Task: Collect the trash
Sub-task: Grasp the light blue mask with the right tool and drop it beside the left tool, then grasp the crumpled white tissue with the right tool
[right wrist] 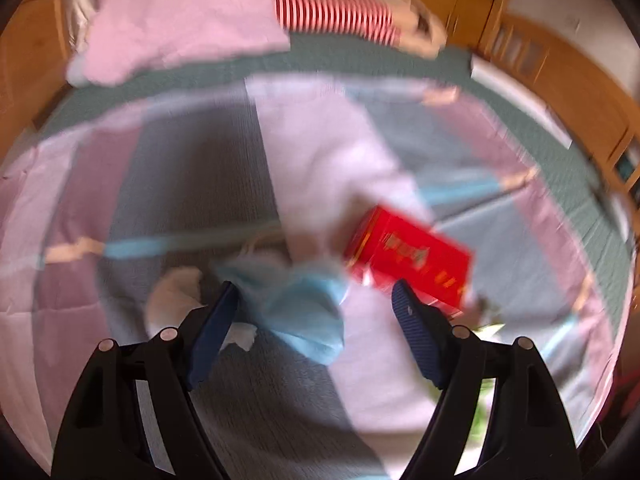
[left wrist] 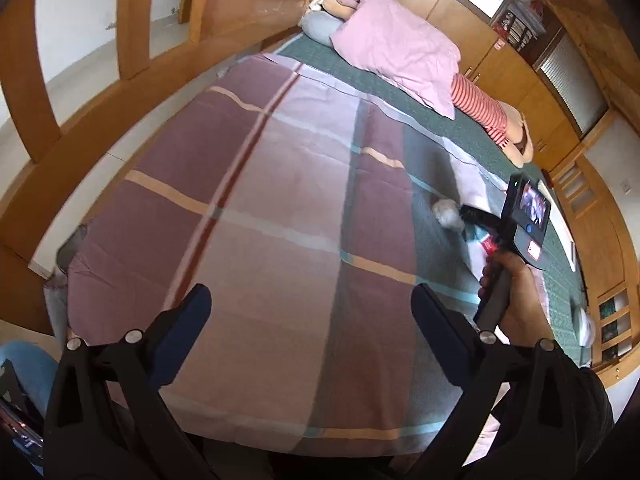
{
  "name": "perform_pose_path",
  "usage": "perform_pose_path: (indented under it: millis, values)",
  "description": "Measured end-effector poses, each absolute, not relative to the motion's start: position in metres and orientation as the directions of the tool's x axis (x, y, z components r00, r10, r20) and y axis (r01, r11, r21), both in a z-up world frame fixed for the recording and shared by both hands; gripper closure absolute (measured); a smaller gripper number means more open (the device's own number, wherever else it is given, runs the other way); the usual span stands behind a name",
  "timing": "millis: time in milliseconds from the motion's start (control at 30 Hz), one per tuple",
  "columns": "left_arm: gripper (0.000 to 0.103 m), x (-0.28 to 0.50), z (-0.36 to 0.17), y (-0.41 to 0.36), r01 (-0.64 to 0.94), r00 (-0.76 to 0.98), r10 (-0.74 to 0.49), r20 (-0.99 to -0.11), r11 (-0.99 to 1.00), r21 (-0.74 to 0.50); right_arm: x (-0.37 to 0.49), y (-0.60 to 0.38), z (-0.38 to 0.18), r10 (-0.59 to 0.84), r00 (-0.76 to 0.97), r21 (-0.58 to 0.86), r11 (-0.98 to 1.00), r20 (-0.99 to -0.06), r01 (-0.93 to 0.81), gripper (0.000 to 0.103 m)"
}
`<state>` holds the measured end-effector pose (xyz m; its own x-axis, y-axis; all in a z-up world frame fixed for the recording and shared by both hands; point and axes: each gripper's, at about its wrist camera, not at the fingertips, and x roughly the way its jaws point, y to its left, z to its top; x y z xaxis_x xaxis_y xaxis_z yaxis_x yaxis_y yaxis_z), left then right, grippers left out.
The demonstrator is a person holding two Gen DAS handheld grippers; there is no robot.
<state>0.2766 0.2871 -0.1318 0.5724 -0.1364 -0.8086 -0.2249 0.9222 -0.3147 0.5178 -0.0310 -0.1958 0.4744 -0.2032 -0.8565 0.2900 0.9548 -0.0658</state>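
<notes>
Between my right tongs [right wrist: 314, 300], whose jaws stand wide apart and hold nothing, lies a crumpled blue mask [right wrist: 298, 304] on the quilt [right wrist: 340, 152], closest of the trash to me. Just left of the left finger [right wrist: 214, 332] sits a white tissue wad [right wrist: 176, 294], and ahead to the right, past the right finger, a red box [right wrist: 408, 254] lies flat with its long axis running from upper left to lower right. Something green and white shows at the right edge behind that finger; blur keeps me from naming it. Gold writing runs along the box's side, but the smear leaves it unreadable, so I can give no brand. My left tongs [left wrist: 310, 300] hang open and empty over the striped middle of the quilt, well apart from all of it; from that view the tissue wad [left wrist: 448, 212] sits far to the right, just beside the nose of the right gripper [left wrist: 476, 216], with my right hand [left wrist: 510, 292] on its handle. So the right side is the nearer one by a long way, and I judge the mask is the natural first pick, needing only a short drop and a squeeze.
</notes>
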Motion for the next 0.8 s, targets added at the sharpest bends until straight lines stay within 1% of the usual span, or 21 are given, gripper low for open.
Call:
perform_pose_path:
  millis: [33,67,133,200,300,367,400,467,533,567,600,633,667,700,733,800]
  values:
    - [0.004,0.278,-0.132,0.291,-0.235,0.569,-0.128,-0.812,0.922,-0.309,0.517,-0.034,-0.202,-0.153,0.468,-0.011,0.956,-0.87,0.293,0.07]
    - [0.004,0.279,-0.135,0.295,-0.254,0.563,-0.122,-0.818,0.916,-0.311,0.517,-0.038,-0.208,-0.103,0.462,0.046,0.953,-0.881,0.299,0.091]
    - [0.004,0.28,-0.136,0.299,-0.279,0.559,-0.124,-0.82,0.903,-0.327,0.506,-0.044,-0.207,-0.012,0.478,0.158,0.936,-0.878,0.313,0.094]
    - [0.004,0.28,-0.138,0.301,-0.293,0.561,-0.125,-0.818,0.895,-0.338,0.486,-0.042,-0.193,0.036,0.522,0.217,0.932,-0.852,0.29,0.095]
    - [0.004,0.279,-0.138,0.3,-0.292,0.56,-0.11,-0.821,0.901,-0.32,0.452,-0.027,-0.17,0.137,0.56,0.272,0.948,-0.817,0.165,0.095]
    - [0.004,0.277,-0.138,0.303,-0.299,0.561,-0.102,-0.821,0.9,-0.316,0.424,-0.012,-0.157,0.24,0.551,0.322,0.945,-0.799,0.055,0.095]
    - [0.004,0.277,-0.139,0.304,-0.306,0.561,-0.097,-0.822,0.899,-0.315,0.413,-0.004,-0.154,0.289,0.527,0.342,0.94,-0.799,0.003,0.095]
    - [0.004,0.277,-0.139,0.31,-0.328,0.563,-0.088,-0.822,0.889,-0.319,0.39,0.023,-0.155,0.41,0.422,0.399,0.909,-0.808,-0.119,0.095]
    - [0.004,0.276,-0.141,0.317,-0.358,0.565,-0.086,-0.82,0.87,-0.338,0.369,0.053,-0.16,0.504,0.279,0.44,0.859,-0.818,-0.261,0.095]
    - [0.004,0.276,-0.141,0.32,-0.369,0.566,-0.09,-0.819,0.861,-0.35,0.362,0.065,-0.161,0.521,0.234,0.443,0.839,-0.821,-0.316,0.094]
    - [0.004,0.275,-0.142,0.322,-0.376,0.566,-0.094,-0.819,0.855,-0.358,0.354,0.075,-0.158,0.539,0.209,0.441,0.814,-0.816,-0.377,0.09]
    - [0.004,0.275,-0.143,0.324,-0.382,0.566,-0.1,-0.818,0.848,-0.368,0.35,0.08,-0.153,0.551,0.213,0.436,0.799,-0.807,-0.414,0.073]
    - [0.004,0.275,-0.143,0.325,-0.384,0.566,-0.107,-0.818,0.844,-0.375,0.35,0.082,-0.144,0.554,0.252,0.417,0.796,-0.793,-0.439,0.04]
    - [0.004,0.274,-0.144,0.326,-0.384,0.566,-0.112,-0.817,0.841,-0.381,0.353,0.079,-0.134,0.543,0.326,0.391,0.815,-0.774,-0.429,0.026]
    - [0.004,0.274,-0.144,0.328,-0.385,0.566,-0.119,-0.816,0.836,-0.39,0.359,0.073,-0.128,0.524,0.392,0.371,0.837,-0.756,-0.403,0.02]
    - [0.004,0.274,-0.146,0.331,-0.399,0.568,-0.126,-0.813,0.822,-0.406,0.385,0.061,-0.124,0.433,0.518,0.335,0.901,-0.738,-0.276,0.02]
